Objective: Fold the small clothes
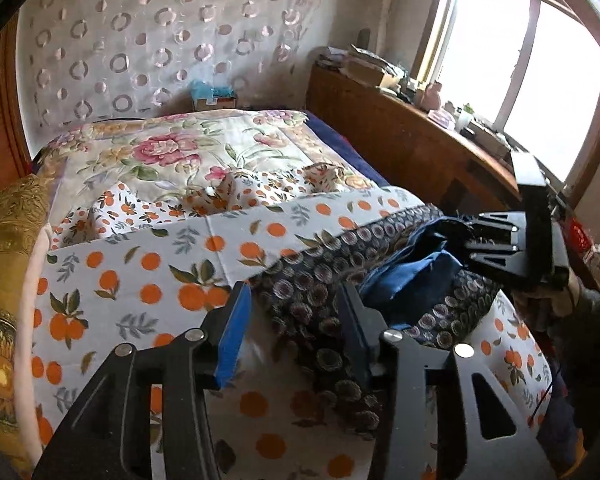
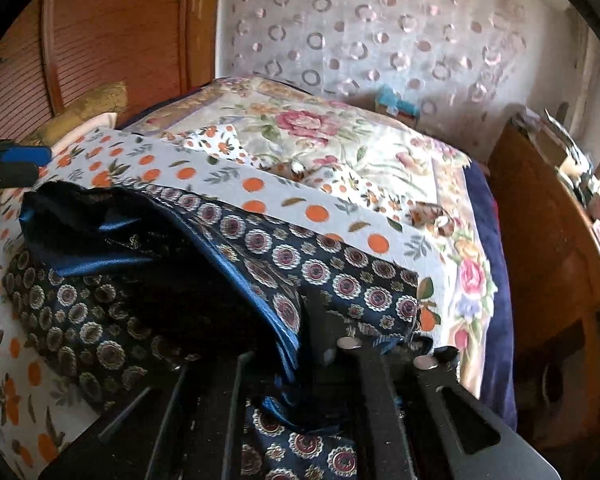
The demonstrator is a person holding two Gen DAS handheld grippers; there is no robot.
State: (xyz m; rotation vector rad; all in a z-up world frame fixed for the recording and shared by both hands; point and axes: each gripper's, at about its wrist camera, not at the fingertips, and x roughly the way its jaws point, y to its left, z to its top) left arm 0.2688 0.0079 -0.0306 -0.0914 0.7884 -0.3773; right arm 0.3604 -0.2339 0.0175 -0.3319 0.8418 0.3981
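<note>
Bed fills both views, covered by white sheet with orange-fruit print; floral quilt bunched at far end by curtain wall. Wooden sideboard along bed's right side under window, cluttered on top. Yellow pillow at left edge.

Task garment: dark navy patterned cloth with medallion print and shiny blue lining, lying on the orange-print sheet near the bed's near-right part, partly lifted and folded over itself.

Right gripper comes in from the right, held low and roughly level over the bed, fingers pointing left; fingers closed on the blue-lined edge of the cloth, pinching it. In right wrist view the cloth bunches between the fingers and drapes over them.

Left gripper held above near edge of the bed, pointing forward and tilted down; fingers spread apart, holding nothing, blue pad on left finger visible. Patterned cloth lies below and between the fingers; contact cannot be told. It also shows at the left edge of the right wrist view.
</note>
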